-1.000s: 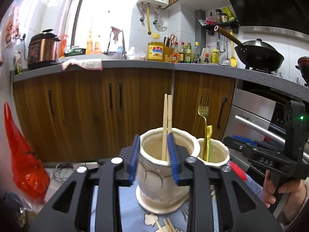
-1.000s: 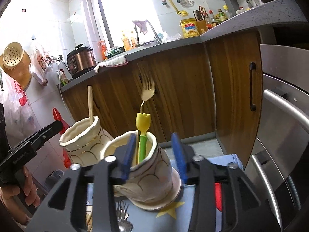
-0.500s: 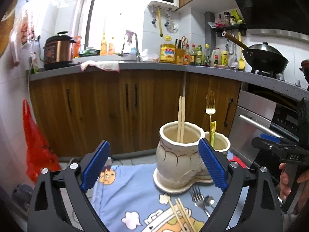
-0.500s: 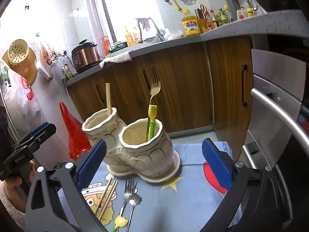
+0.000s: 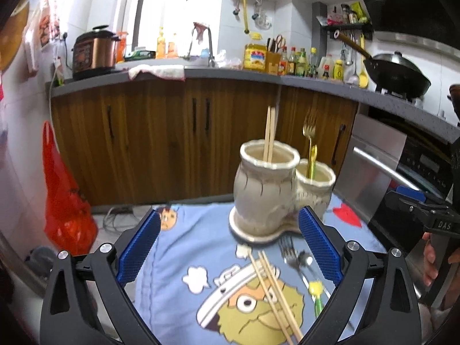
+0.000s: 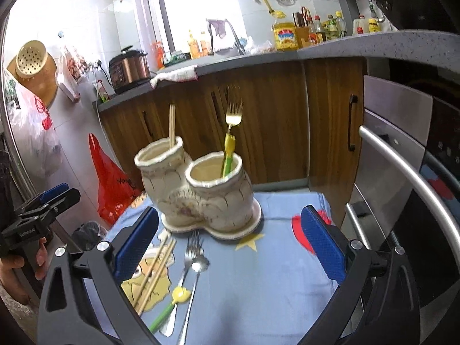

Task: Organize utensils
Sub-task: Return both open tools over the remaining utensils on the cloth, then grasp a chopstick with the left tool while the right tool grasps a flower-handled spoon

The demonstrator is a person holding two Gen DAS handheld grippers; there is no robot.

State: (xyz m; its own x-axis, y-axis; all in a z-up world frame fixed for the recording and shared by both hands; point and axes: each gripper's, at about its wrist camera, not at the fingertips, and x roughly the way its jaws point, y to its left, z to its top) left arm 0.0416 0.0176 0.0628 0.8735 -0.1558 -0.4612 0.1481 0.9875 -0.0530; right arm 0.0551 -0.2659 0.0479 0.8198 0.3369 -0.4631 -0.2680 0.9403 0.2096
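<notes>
A cream double-pot ceramic holder (image 5: 264, 189) (image 6: 201, 195) stands on the blue cartoon cloth (image 5: 184, 247). One pot holds a pair of chopsticks (image 5: 270, 132) (image 6: 172, 126), the other a gold fork (image 5: 310, 141) (image 6: 233, 118) and a yellow-green handled utensil (image 6: 228, 155). In front of the holder, loose chopsticks (image 5: 273, 287) (image 6: 155, 270), a fork (image 6: 189, 253), a spoon (image 6: 198, 267) and a yellow-green handled piece (image 6: 172, 302) lie on the cloth. My left gripper (image 5: 230, 247) is open, short of the holder. My right gripper (image 6: 230, 244) is open too, with nothing between its pads.
Wooden cabinets (image 5: 172, 143) and a counter with a rice cooker (image 5: 95, 51), bottles and a wok (image 5: 396, 72) stand behind. A steel oven door with a bar handle (image 6: 408, 172) is close on the right. A red plastic bag (image 5: 63, 201) sits on the floor at left.
Both grippers let go of the holder's pots, opened wide and drew back. The holder now stands farther off, and the loose utensils on the cloth have come into view.
</notes>
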